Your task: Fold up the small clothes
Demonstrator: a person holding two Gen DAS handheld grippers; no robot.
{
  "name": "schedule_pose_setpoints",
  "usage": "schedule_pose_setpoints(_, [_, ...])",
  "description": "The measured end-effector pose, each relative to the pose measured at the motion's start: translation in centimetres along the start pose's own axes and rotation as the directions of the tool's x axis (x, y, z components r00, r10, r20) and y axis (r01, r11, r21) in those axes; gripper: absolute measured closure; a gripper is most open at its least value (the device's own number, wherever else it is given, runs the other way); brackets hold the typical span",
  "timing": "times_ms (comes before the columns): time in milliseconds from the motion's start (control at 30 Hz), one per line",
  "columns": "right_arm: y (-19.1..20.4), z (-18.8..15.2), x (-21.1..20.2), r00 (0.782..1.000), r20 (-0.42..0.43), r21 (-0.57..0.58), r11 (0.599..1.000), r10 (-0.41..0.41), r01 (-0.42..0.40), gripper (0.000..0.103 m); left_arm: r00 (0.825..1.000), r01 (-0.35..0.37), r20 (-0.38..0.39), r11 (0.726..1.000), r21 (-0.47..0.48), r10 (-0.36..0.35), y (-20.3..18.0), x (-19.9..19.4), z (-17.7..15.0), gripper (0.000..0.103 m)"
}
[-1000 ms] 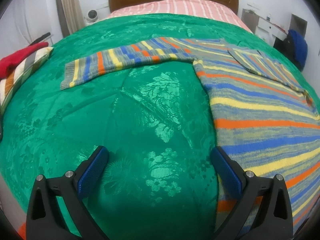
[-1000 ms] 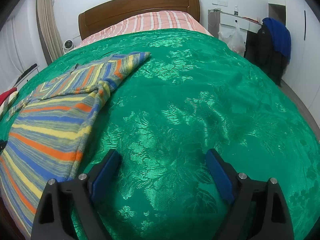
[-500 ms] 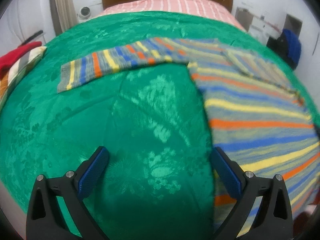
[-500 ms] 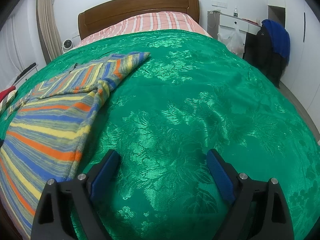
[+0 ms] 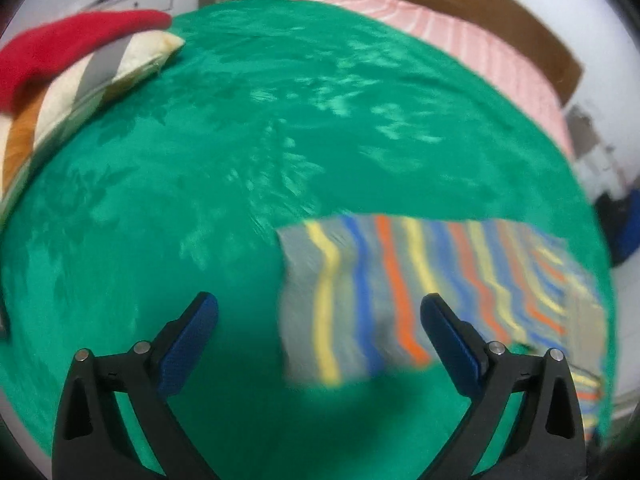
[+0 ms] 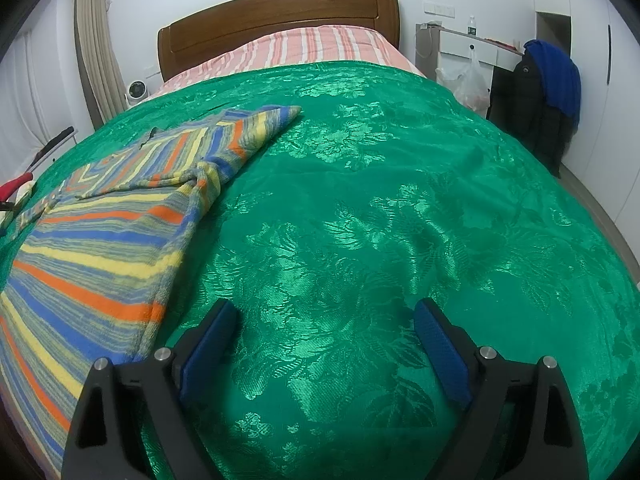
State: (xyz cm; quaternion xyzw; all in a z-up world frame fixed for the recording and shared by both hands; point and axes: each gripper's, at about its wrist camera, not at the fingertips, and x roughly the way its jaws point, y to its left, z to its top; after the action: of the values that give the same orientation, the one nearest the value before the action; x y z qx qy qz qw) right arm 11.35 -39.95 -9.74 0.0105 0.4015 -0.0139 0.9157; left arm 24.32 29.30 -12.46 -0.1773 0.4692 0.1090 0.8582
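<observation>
Striped sweater (image 6: 100, 240) lies spread flat on the green bedspread (image 6: 380, 220), toward the left side of the bed in the right wrist view, with its right sleeve (image 6: 240, 136) already turned in over the chest and lying a little bunched at the shoulder. The other sleeve (image 5: 360, 304) lies straight out across the cover in the blurred left wrist view, its cuff end between the tips of the left gripper (image 5: 320, 312), whose jaws stand wide apart and hold nothing. The right gripper (image 6: 326, 332) is just as wide open, empty, and hovers over bare cover beside the sweater's hem. So the folding looks barely begun: one sleeve is in, the second sleeve is not yet taken, and the body has yet to be doubled over. Around the work, a red garment (image 5: 72, 48) rests on a striped pillow (image 5: 100, 80) at the bed's left edge, well apart from the sweater; the wooden headboard (image 6: 276, 20), a small fan (image 6: 137, 90) and a chair hung with a blue jacket (image 6: 556, 76) stand farther off. Nothing lies on the sweater or blocks either gripper's way.
</observation>
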Motion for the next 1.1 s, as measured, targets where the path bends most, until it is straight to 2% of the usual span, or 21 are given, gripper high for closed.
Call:
schedule_pose_setpoints(33, [0.0, 0.0, 0.0, 1.0, 0.0, 0.0, 1.0, 0.0, 0.0, 0.013, 1.0, -0.02, -0.013, 1.0, 0.015, 0.02, -0.4, 0.9, 0.3, 0.002])
schedule_pose_setpoints(100, [0.0, 0.0, 0.0, 1.0, 0.0, 0.0, 1.0, 0.0, 0.0, 0.013, 0.999, -0.002, -0.036, 1.0, 0.018, 0.003, -1.0, 2.1, 0.5, 0.006])
schedule_pose_setpoints(133, [0.0, 0.0, 0.0, 1.0, 0.0, 0.0, 1.0, 0.0, 0.0, 0.013, 0.999, 0.007, -0.045, 1.0, 0.022, -0.006, -1.4, 2.6, 0.4, 0.016])
schedule_pose_setpoints(200, [0.0, 0.0, 0.0, 1.0, 0.0, 0.0, 1.0, 0.001, -0.001, 0.013, 0.999, -0.026, -0.039, 0.998, 0.059, 0.028, -2.6, 3.0, 0.4, 0.049])
schedule_pose_setpoints(233, [0.0, 0.0, 0.0, 1.0, 0.0, 0.001, 1.0, 0.001, -0.001, 0.013, 0.999, -0.032, -0.036, 0.996, 0.086, 0.035, -3.3, 3.0, 0.4, 0.092])
schedule_pose_setpoints(267, [0.0, 0.0, 0.0, 1.0, 0.001, 0.001, 1.0, 0.002, -0.002, 0.013, 0.998, -0.027, -0.047, 0.996, 0.088, 0.031, -3.7, 2.9, 0.6, 0.098])
schedule_pose_setpoints(300, [0.0, 0.0, 0.0, 1.0, 0.002, 0.001, 1.0, 0.003, -0.003, 0.013, 0.999, -0.033, -0.039, 0.996, 0.08, 0.036, -4.0, 2.5, 0.8, 0.098])
schedule_pose_setpoints(367, [0.0, 0.0, -0.1, 1.0, 0.003, 0.001, 1.0, 0.004, -0.004, 0.013, 0.999, -0.021, 0.027, 0.994, 0.11, 0.018, -6.3, -0.3, 1.2, 0.099])
schedule_pose_setpoints(467, [0.0, 0.0, -0.1, 1.0, 0.002, 0.001, 1.0, 0.003, -0.003, 0.013, 0.991, 0.045, 0.11, 0.968, 0.247, -0.074, -12.6, -5.4, 1.5, 0.098])
schedule_pose_setpoints(567, [0.0, 0.0, -0.1, 1.0, 0.002, 0.001, 1.0, 0.003, -0.003, 0.013, 0.969, 0.142, 0.135, 0.911, 0.388, -0.209, -20.2, -9.7, 0.8, 0.098])
schedule_pose_setpoints(633, [0.0, 0.0, -0.1, 1.0, 0.002, 0.001, 1.0, 0.003, -0.003, 0.013, 0.947, 0.217, 0.113, 0.856, 0.469, -0.302, -25.6, -11.4, -0.5, 0.098])
schedule_pose_setpoints(700, [0.0, 0.0, -0.1, 1.0, 0.002, 0.001, 1.0, 0.003, -0.003, 0.013, 0.926, 0.285, 0.066, 0.806, 0.519, -0.371, -30.3, -11.6, -2.4, 0.098])
schedule_pose_setpoints(800, [0.0, 0.0, -0.1, 1.0, 0.002, 0.001, 1.0, 0.003, -0.003, 0.013, 0.911, 0.341, 0.004, 0.761, 0.552, -0.411, -35.2, -10.4, -5.5, 0.098])
schedule_pose_setpoints(833, [0.0, 0.0, -0.1, 1.0, 0.002, 0.001, 1.0, 0.003, -0.003, 0.013, 0.908, 0.355, -0.018, 0.747, 0.562, -0.418, -36.8, -9.5, -6.8, 0.095])
schedule_pose_setpoints(900, [0.0, 0.0, -0.1, 1.0, 0.002, 0.001, 1.0, 0.004, -0.004, 0.013, 0.909, 0.372, -0.062, 0.733, 0.57, -0.413, -39.1, -7.1, -8.8, 0.071])
schedule_pose_setpoints(933, [0.0, 0.0, -0.1, 1.0, 0.002, 0.001, 1.0, 0.004, -0.004, 0.013, 0.915, 0.374, -0.096, 0.734, 0.567, -0.391, -40.0, -5.6, -9.7, 0.035])
schedule_pose_setpoints(967, [0.0, 0.0, -0.1, 1.0, 0.002, 0.001, 1.0, 0.003, -0.003, 0.013, 0.918, 0.376, -0.116, 0.74, 0.558, -0.379, -40.2, -4.7, -10.4, 0.024])
schedule_pose_setpoints(1067, [0.0, 0.0, -0.1, 1.0, 0.002, 0.001, 1.0, 0.004, -0.004, 0.013, 0.902, 0.417, -0.133, 0.748, 0.516, -0.411, -38.7, -4.1, -10.4, 0.024])
schedule_pose_setpoints(1100, [0.0, 0.0, 0.0, 1.0, 0.002, 0.001, 1.0, 0.004, -0.004, 0.013, 0.904, 0.414, -0.131, 0.762, 0.498, -0.406, -37.7, -3.8, -9.7, 0.024])
